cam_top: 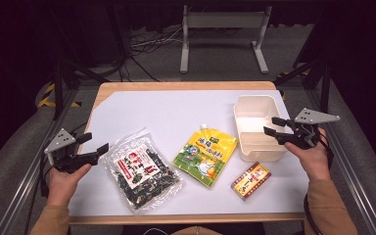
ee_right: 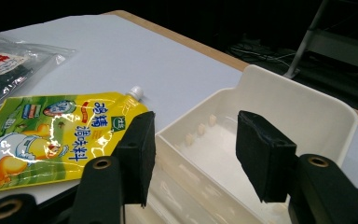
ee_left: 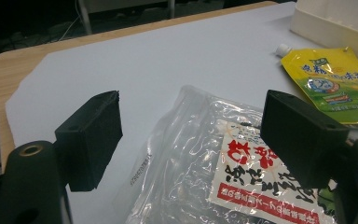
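High view: left tongs (cam_top: 95,142) gape, empty, beside seaweed bag (cam_top: 142,169); right tongs (cam_top: 273,126) spread, seemingly untouching, over box (cam_top: 257,128).

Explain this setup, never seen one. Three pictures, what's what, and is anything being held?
There is no robot arm here: a person holds a two-jaw tool in each hand. The high view looks down on the table from the person's side. The other two views come from cameras riding on each tool, looking along its black jaws.

The left hand-held gripper hovers at the clear seaweed bag, jaws open. The right hand-held gripper hangs at the near wall of the empty cream bin, jaws open to either side of that wall. Also on the table are a yellow spouted pouch and a small red and yellow box. Nothing is held.
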`<action>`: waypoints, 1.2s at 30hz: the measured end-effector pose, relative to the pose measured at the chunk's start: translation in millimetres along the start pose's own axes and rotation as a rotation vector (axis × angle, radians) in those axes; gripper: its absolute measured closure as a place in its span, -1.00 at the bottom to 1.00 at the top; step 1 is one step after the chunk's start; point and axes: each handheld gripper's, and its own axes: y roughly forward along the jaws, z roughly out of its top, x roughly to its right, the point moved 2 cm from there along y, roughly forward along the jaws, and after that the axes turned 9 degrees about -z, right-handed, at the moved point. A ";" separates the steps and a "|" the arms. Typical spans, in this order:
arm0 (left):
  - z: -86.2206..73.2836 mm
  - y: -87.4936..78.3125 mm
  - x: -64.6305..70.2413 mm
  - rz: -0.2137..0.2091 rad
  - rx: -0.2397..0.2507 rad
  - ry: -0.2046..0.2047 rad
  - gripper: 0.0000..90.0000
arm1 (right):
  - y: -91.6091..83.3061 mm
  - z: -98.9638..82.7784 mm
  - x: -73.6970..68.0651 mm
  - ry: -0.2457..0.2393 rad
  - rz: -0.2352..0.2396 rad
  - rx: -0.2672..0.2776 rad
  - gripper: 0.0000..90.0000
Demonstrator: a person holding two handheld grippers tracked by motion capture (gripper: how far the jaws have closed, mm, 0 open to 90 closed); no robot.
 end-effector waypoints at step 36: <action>-24.1 19.8 -38.9 0.049 -0.196 -0.371 -0.41 | 10.1 3.4 -23.8 0.005 0.092 -0.050 0.12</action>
